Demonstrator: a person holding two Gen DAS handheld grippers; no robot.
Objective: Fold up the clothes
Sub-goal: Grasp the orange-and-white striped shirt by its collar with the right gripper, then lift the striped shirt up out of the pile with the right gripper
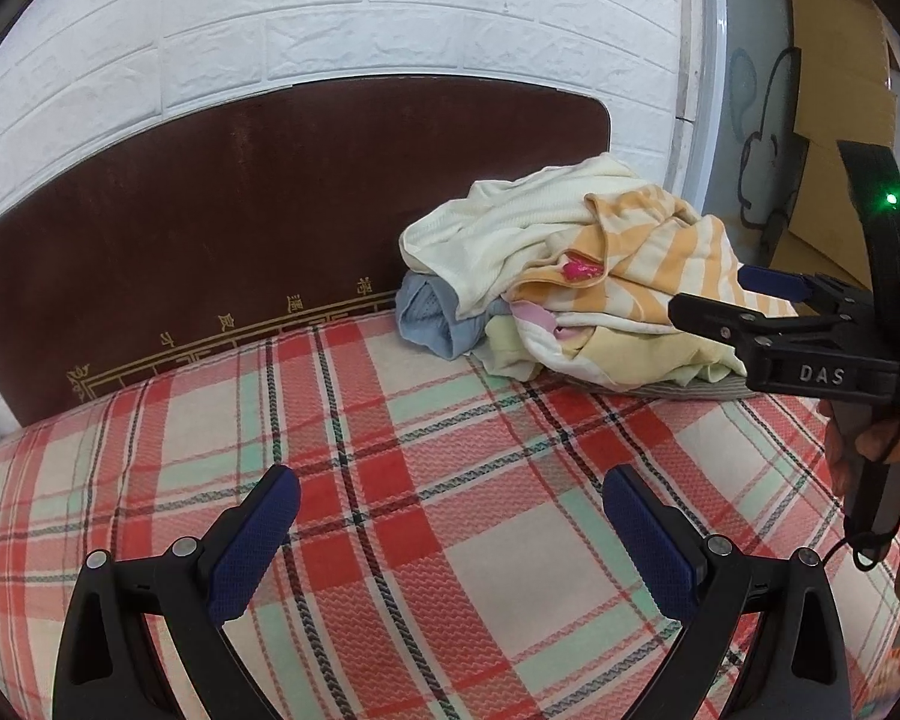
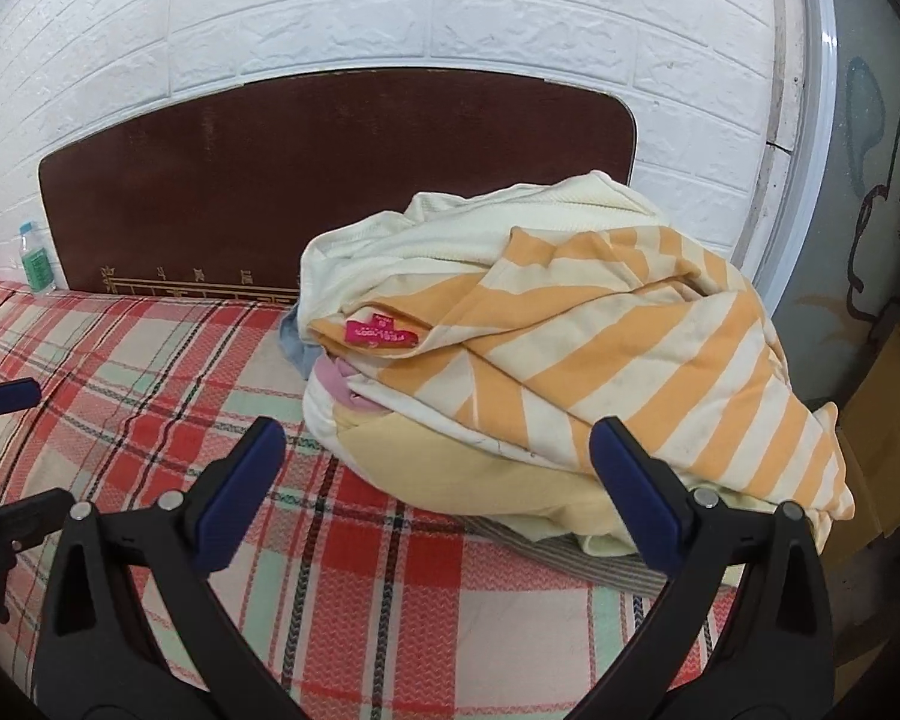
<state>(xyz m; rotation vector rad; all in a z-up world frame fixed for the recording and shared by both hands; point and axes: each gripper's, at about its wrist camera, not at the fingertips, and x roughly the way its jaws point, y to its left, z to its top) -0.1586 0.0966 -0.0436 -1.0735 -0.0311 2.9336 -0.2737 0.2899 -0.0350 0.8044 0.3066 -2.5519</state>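
Observation:
A heap of crumpled clothes (image 1: 576,288) lies on the plaid bed cover (image 1: 390,480) near the headboard. On top is an orange and cream striped garment (image 2: 618,360) with a pink label (image 2: 381,333), over a cream knit piece (image 2: 450,228), a yellow piece (image 2: 450,468) and a blue piece (image 1: 432,318). My left gripper (image 1: 450,510) is open and empty above the bare cover, well short of the heap. My right gripper (image 2: 438,450) is open and empty, its fingertips just in front of the heap's lower edge. It also shows in the left wrist view (image 1: 744,294) beside the heap.
A dark brown headboard (image 1: 282,198) stands against a white brick wall (image 1: 330,12). A plastic bottle (image 2: 35,261) stands at the bed's far left corner. Cardboard (image 1: 834,120) leans at the right beyond the bed. A grey striped cloth (image 2: 570,552) lies under the heap.

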